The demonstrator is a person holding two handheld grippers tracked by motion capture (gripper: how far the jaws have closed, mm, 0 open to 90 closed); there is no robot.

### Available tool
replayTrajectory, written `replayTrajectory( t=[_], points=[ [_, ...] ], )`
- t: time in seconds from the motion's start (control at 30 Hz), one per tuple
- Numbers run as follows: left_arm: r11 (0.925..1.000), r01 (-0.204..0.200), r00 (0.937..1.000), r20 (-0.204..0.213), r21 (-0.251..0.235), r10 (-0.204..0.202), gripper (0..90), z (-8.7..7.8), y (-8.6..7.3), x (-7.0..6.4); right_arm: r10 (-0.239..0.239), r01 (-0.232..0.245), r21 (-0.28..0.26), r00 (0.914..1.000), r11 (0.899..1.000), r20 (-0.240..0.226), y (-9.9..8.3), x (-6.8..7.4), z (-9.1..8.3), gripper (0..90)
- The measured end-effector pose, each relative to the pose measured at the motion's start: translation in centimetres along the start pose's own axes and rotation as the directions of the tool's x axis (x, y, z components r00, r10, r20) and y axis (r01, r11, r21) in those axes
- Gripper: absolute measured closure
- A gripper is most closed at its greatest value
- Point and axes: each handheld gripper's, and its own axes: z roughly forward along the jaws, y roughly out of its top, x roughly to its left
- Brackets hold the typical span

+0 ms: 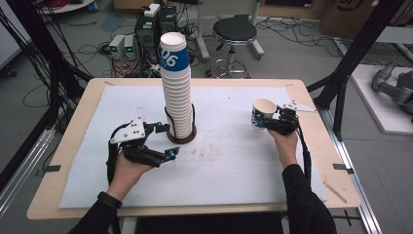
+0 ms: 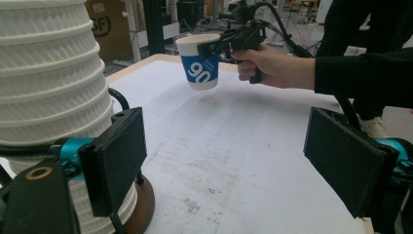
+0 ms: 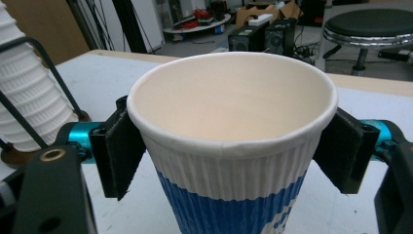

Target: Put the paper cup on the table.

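A wooden surface (image 1: 68, 146) covered by a white sheet (image 1: 234, 161) is seen in a workshop room, with cables, electronics and a black round stool (image 1: 234, 30) on the floor behind it. A tall stack of white ribbed paper cups (image 1: 176, 92), topped by a blue-banded cup, is stood upright on a brown round base (image 1: 182, 138) left of centre. The left gripper (image 1: 164, 141) is held just beside the stack's foot; its jaws are spread wide, with nothing between them. A single white-and-blue ribbed paper cup (image 1: 262, 113) is clamped by the right gripper (image 1: 272, 122) at the right side, raised off the surface, well apart from the stack. In the right gripper view, both pads (image 3: 119, 151) are pressed against the cup's wall below its rim.
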Motion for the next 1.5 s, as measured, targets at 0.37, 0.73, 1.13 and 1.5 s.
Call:
replayTrajectory(
  t=[0.37, 0.73, 1.13, 1.5],
  points=[
    [1.0000, 0.000, 1.0000, 0.000, 0.001, 0.000, 15.6, -0.1, -0.1, 0.0, 0.011, -0.012, 0.028, 0.9990, 1.000, 0.044, -1.0, -0.3, 1.1, 21.1],
    [1.0000, -0.003, 1.0000, 0.001, 0.000, 0.003, 15.6, 0.0, -0.1, 0.0, 0.000, -0.004, 0.057, 0.9978, 0.998, 0.066, -1.4, -0.4, 1.4, 19.5],
    [1.0000, -0.007, 1.0000, 0.005, -0.002, 0.007, 15.6, 0.1, 0.0, -0.1, -0.009, -0.003, 0.115, 0.9946, 0.993, 0.103, -1.3, 0.4, 1.0, 16.7],
    [1.0000, -0.007, 0.9999, 0.012, 0.002, 0.007, 15.6, 0.3, 0.1, -0.1, -0.053, 0.027, 0.165, 0.9868, 0.986, 0.153, -1.3, 1.2, 0.8, 13.2]
  ],
)
